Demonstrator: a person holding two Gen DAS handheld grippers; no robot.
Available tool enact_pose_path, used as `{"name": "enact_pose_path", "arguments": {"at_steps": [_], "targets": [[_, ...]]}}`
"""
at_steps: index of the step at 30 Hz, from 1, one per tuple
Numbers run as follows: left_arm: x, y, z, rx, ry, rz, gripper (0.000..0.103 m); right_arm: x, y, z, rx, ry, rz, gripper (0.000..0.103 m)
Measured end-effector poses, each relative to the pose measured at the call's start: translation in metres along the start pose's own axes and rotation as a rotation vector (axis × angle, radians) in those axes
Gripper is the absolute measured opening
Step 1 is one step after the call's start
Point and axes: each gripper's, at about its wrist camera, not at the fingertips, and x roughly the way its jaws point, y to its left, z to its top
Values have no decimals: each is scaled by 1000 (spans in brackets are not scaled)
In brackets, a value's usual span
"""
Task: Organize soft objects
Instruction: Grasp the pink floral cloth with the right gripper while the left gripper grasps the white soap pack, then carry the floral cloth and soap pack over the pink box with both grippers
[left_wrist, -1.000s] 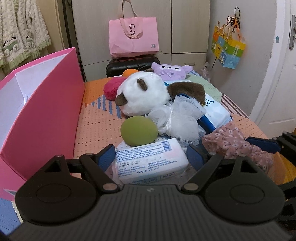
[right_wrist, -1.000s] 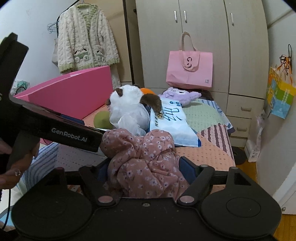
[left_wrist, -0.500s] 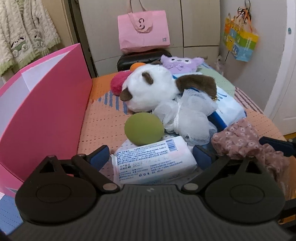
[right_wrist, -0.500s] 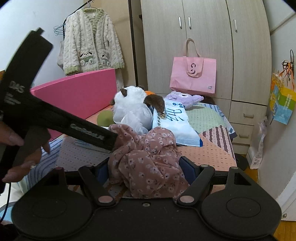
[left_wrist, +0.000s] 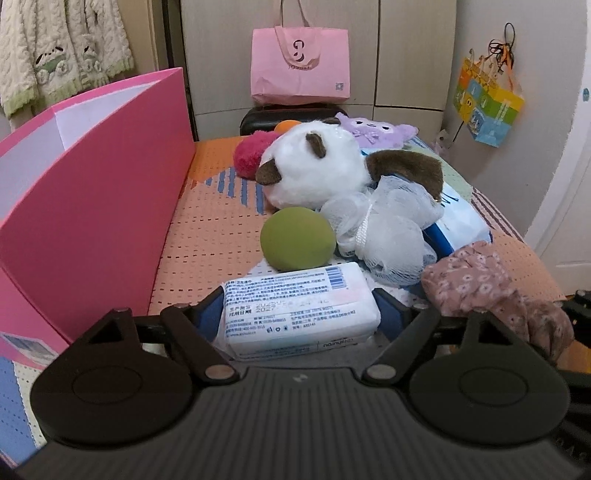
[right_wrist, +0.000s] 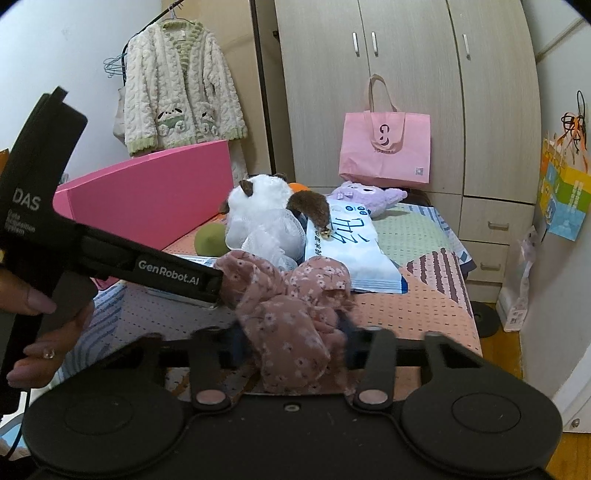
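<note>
My left gripper (left_wrist: 301, 314) is shut on a white tissue pack (left_wrist: 299, 308) and holds it above the bed. My right gripper (right_wrist: 291, 338) is shut on a pink floral cloth (right_wrist: 291, 314), also seen at right in the left wrist view (left_wrist: 480, 288). Ahead lie a green ball (left_wrist: 297, 242), a white mesh bath pouf (left_wrist: 380, 229), a white and brown plush (left_wrist: 317, 166), a red fuzzy plush (left_wrist: 251, 153), a purple plush (left_wrist: 373, 129) and a blue and white packet (right_wrist: 351, 247). An open pink box (left_wrist: 92, 206) stands at left.
The bed (left_wrist: 207, 229) has an orange dotted cover. A pink bag (left_wrist: 299, 66) sits on a black case by the wardrobe (right_wrist: 406, 92). A colourful bag (left_wrist: 487, 107) hangs on the right wall. A cardigan (right_wrist: 177, 85) hangs at back left.
Both grippers have risen a little with their loads. The right jaws have closed tighter on the floral cloth. The left view has shifted so the pink box looks nearer.
</note>
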Motion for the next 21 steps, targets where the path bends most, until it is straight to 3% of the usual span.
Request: {"name": "enact_pose_path", "arguments": {"at_steps": [1, 5, 21], "targets": [[-1, 0, -1, -1, -2, -5, 81, 0, 2, 0, -8, 5, 9, 31], [-9, 3, -4, 8, 6, -23, 81, -5, 13, -2, -66, 20, 0, 29], [-46, 25, -19, 22, 82, -124, 81, -26, 29, 4, -6, 75, 5, 29]]}}
